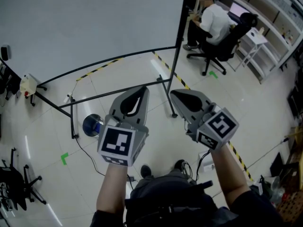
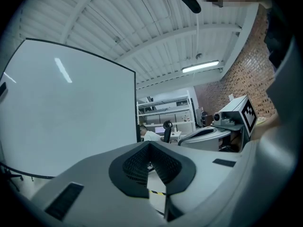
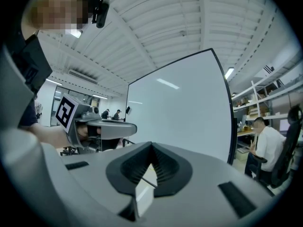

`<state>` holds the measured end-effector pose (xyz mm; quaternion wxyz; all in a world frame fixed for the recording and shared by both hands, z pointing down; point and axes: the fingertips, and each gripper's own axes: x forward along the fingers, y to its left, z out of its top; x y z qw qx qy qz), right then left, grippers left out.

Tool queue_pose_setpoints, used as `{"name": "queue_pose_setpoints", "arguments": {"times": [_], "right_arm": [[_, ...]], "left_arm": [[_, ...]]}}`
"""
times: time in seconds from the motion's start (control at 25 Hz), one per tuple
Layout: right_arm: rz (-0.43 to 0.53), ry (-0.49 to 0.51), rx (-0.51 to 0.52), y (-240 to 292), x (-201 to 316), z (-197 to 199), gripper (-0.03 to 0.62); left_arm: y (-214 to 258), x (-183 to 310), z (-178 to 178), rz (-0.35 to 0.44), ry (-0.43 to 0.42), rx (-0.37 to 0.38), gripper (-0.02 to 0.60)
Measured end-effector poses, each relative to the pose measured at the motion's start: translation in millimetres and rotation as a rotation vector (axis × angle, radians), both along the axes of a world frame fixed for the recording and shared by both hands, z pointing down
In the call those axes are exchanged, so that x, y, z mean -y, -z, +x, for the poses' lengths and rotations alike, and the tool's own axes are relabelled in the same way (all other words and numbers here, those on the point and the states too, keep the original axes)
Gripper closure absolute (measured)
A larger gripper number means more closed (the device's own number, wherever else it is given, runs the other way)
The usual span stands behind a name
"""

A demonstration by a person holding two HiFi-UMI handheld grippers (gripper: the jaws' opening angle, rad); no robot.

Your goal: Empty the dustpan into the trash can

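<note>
I hold the left hand-held gripper and right hand-held gripper pressed together, empty; whiteboard ahead; only the head view shows floor.

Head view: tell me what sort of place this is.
Probably a lab or workshop office: a big whiteboard on a stand, a person seated in an office chair, and striped hazard tape on the tiled floor.

A large whiteboard on a black frame stands on the pale glossy floor, crossed by yellow-black tape. A person (seated on an office chair) faces white shelves. A strip light hangs near a brick wall.
</note>
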<state>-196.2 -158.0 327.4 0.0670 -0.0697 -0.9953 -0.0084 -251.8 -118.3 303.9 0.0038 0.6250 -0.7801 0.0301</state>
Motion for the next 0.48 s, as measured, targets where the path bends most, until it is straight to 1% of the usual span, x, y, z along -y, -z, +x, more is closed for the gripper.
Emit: {"name": "queue_pose_setpoints", "arguments": {"times": [0.2,0.48], "right_arm": [[0.011,-0.004,0.044,11.9,-10.9,-3.9,0.588],[0.037,-0.003,0.035,12.5,-24.4,-1.7,0.588]], "left_arm": [[4.5,-11.6,-1.5,0.0,0.003,0.011,0.584],[10.5,-27.4,-2.3,0.001,0.014,0.023,0.584]]}}
